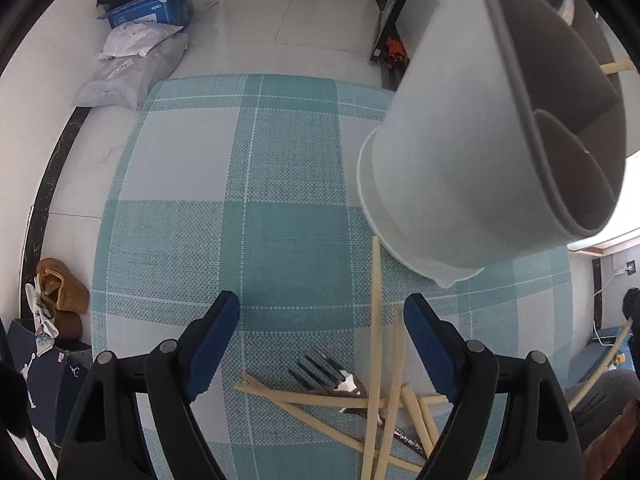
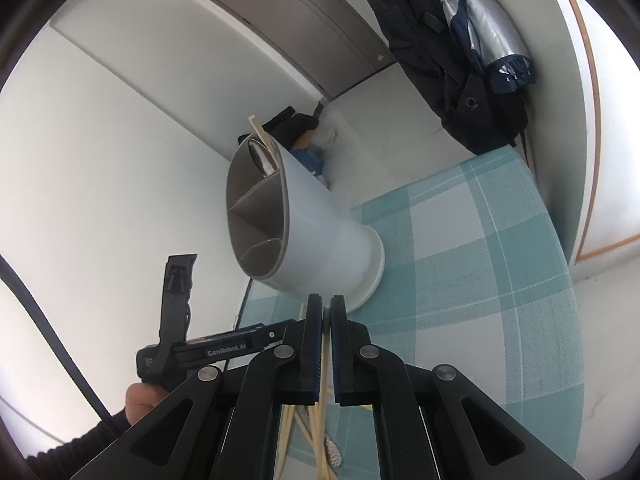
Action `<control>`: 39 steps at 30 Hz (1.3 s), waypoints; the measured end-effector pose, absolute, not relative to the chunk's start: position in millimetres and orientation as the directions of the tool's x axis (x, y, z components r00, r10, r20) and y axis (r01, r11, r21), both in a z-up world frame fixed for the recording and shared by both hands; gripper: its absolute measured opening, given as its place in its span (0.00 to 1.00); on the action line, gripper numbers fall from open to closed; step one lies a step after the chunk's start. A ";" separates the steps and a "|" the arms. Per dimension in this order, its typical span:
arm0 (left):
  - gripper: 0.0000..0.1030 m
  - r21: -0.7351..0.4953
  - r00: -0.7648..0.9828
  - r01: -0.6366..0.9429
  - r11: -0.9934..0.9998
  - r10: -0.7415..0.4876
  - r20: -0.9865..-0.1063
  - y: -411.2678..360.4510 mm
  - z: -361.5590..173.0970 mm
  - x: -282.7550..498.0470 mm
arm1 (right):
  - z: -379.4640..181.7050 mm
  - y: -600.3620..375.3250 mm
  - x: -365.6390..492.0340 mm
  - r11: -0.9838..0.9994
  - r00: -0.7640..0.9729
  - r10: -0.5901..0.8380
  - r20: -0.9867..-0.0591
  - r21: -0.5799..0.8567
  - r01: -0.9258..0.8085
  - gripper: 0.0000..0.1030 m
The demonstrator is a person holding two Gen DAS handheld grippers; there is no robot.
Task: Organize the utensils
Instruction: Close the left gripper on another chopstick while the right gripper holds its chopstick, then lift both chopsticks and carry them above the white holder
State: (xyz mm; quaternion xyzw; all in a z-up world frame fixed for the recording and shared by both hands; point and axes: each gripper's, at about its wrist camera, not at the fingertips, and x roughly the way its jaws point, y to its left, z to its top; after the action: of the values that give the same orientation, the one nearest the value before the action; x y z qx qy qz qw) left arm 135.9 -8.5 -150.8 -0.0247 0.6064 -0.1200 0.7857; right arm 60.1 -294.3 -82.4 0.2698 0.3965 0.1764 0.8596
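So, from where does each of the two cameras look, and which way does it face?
Left wrist: sits on the left gripper, facing steeply down at the checked tablecloth, chopsticks and fork; its open blue-padded fingers show.
Right wrist: sits on the right gripper, facing forward and downward at the utensil holder; its fingers, closed on a chopstick, show, plus the person's hand with the left gripper.
Shared: holder, tablecloth, chopsticks.
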 end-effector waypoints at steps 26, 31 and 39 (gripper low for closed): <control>0.02 -0.113 0.310 -0.018 0.993 -0.102 -0.945 1.0 -147.1 146.8 | -62.7 -297.7 51.3 0.816 0.671 0.486 -0.560 0.566 -0.119 0.03; 0.01 -0.158 0.375 -0.088 0.984 -0.114 -0.920 10.7 -133.4 137.7 | -51.8 -287.4 43.4 0.839 0.695 0.471 -0.543 0.520 -0.162 0.03; 0.01 -0.262 0.568 -0.071 0.962 -0.177 -0.804 22.1 -81.8 100.6 | -37.7 -270.1 28.1 0.869 0.728 0.446 -0.521 0.446 -0.214 0.03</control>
State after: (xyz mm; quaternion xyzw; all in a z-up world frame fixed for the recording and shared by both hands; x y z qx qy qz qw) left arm 100.6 22.1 -81.8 -0.1337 0.4636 -0.0302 0.8754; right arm 28.1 -270.1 -37.7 0.1808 0.3215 0.1810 0.9117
